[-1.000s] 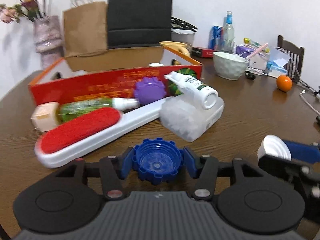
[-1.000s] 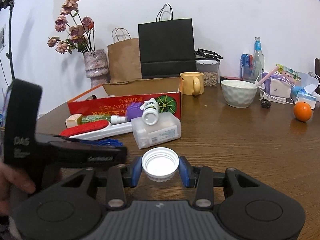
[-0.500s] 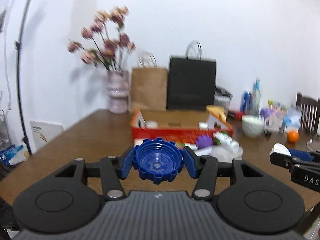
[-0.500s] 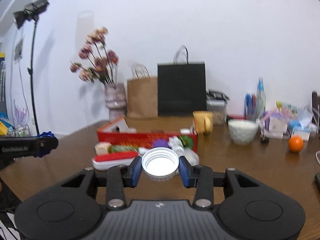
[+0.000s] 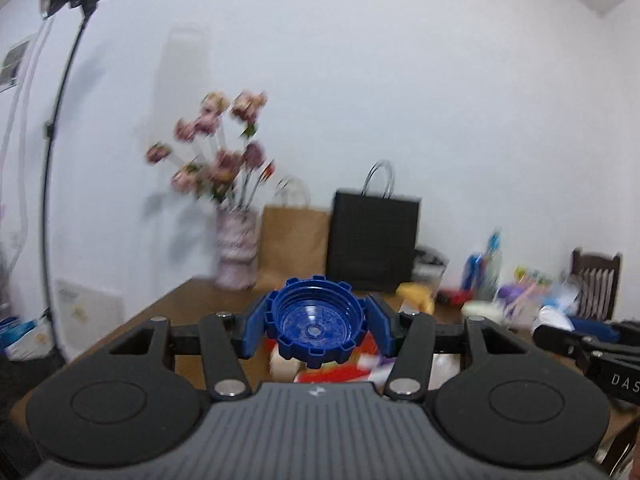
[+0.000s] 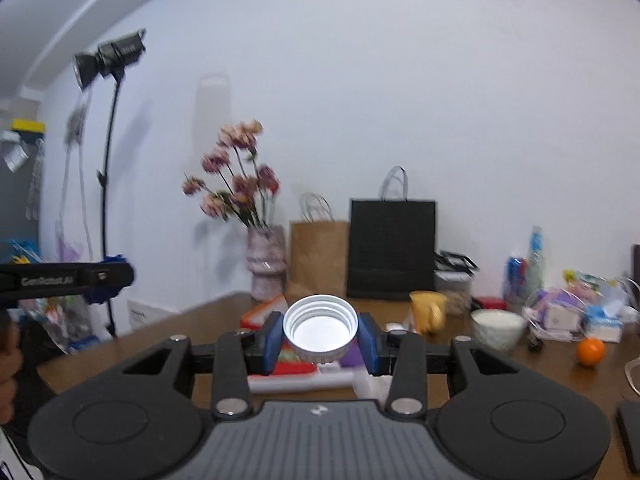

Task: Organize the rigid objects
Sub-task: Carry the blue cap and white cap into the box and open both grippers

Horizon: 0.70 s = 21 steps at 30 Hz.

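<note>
**Two caps held aloft, one in each pair of tongs**

Left wrist view: the left tongs (image 5: 316, 326) pinch a blue cap (image 5: 316, 322) with a notched rim, its open side facing the camera, held above the counter (image 5: 192, 300). Behind it, blurred, stand a vase of flowers (image 5: 236, 248), a brown paper bag (image 5: 294, 240) and a black paper bag (image 5: 374, 240). Only this view shows a dark wooden chair (image 5: 596, 280) at the far right. The right tongs (image 5: 560, 322) reach in from the right edge with a white cap (image 5: 554, 317), seen side-on. A red box just below the blue cap is too smeared to make out.

Right wrist view: the right tongs (image 6: 320, 334) pinch the white cap (image 6: 320, 326), threads visible inside, above the counter (image 6: 520, 376). This view is sharper and shows what the other blurs or hides: a yellow mug (image 6: 430, 312), a white bowl (image 6: 496, 326), an orange (image 6: 590, 352), and a white-handled red brush (image 6: 300, 378) lying below the cap. The left tongs (image 6: 108, 278) come in from the left edge, a scrap of blue showing at their tip. A studio light (image 6: 110, 58) on a stand rises at the left.
</note>
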{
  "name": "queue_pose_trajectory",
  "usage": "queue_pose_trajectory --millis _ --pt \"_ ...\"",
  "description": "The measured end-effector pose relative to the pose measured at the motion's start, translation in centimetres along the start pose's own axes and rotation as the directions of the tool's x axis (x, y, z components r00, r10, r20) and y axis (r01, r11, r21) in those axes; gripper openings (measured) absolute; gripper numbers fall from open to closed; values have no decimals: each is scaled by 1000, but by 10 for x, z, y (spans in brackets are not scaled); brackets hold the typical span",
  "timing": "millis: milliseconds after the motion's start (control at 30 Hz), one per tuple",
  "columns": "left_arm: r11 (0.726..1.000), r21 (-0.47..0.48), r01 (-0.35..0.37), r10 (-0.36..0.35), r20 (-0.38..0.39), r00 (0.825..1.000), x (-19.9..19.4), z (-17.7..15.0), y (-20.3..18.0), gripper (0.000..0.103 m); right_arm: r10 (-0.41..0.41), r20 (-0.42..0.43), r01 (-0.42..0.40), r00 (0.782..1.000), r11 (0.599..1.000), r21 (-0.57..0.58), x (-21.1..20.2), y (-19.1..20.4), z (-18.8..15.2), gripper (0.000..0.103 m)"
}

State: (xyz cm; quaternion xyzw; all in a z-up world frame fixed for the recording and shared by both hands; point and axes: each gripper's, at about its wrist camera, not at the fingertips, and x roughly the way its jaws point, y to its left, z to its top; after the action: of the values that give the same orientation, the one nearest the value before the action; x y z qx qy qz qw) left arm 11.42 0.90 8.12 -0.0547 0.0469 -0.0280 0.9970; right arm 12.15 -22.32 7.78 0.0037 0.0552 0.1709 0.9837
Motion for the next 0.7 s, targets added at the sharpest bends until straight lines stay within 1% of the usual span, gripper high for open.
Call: queue_pose_trajectory --millis 67,133,167,233,333,400,433,467,500,533,567,600,633,667,700 --pt "999 -11 43 -43 -1 999 24 25 5 53 54 9 -54 998 998 12 20 -15 25 39" --pt "996 -23 82 -83 -26 996 60 58 10 53 73 13 -73 997 997 -2 46 -29 55 39" --pt "996 -30 85 -87 -41 995 80 72 12 53 82 6 -82 997 997 -6 64 -37 70 39" --pt "997 -38 65 -68 -76 995 126 102 16 53 98 -23 -98 995 995 7 104 -56 105 39" --pt "1000 26 7 -3 -142 990 209 149 11 53 104 -98 -101 990 994 33 172 -80 151 39" --pt "997 71 -32 45 -179 983 259 171 8 53 99 -164 -95 981 995 30 218 -91 173 39" --pt "995 91 -47 64 -187 980 280 179 8 53 120 -215 -109 969 992 60 246 -100 182 39" --pt "991 115 -68 89 -190 978 302 186 7 53 147 -262 -120 954 986 115 274 -112 190 39" --pt "987 136 -89 114 -189 975 321 190 7 53 156 -313 -114 937 982 149 302 -123 195 39" --pt "984 154 -89 120 -209 971 346 193 5 53 147 -354 -100 924 984 148 326 -129 198 39" --pt "984 169 -62 103 -244 964 366 192 5 53 125 -386 -80 914 988 130 350 -136 198 39" --pt "983 177 -49 99 -285 954 388 188 5 53 102 -422 -60 901 992 111 375 -144 196 39" --pt "982 184 -36 96 -327 940 409 178 3 53 94 -467 -46 879 992 114 402 -153 189 39" --pt "982 189 -5 77 -375 924 430 164 1 53 94 -507 -32 857 991 130 426 -160 177 39" --pt "983 183 15 64 -422 904 449 147 -1 53 97 -553 -20 828 990 143 454 -169 161 39"
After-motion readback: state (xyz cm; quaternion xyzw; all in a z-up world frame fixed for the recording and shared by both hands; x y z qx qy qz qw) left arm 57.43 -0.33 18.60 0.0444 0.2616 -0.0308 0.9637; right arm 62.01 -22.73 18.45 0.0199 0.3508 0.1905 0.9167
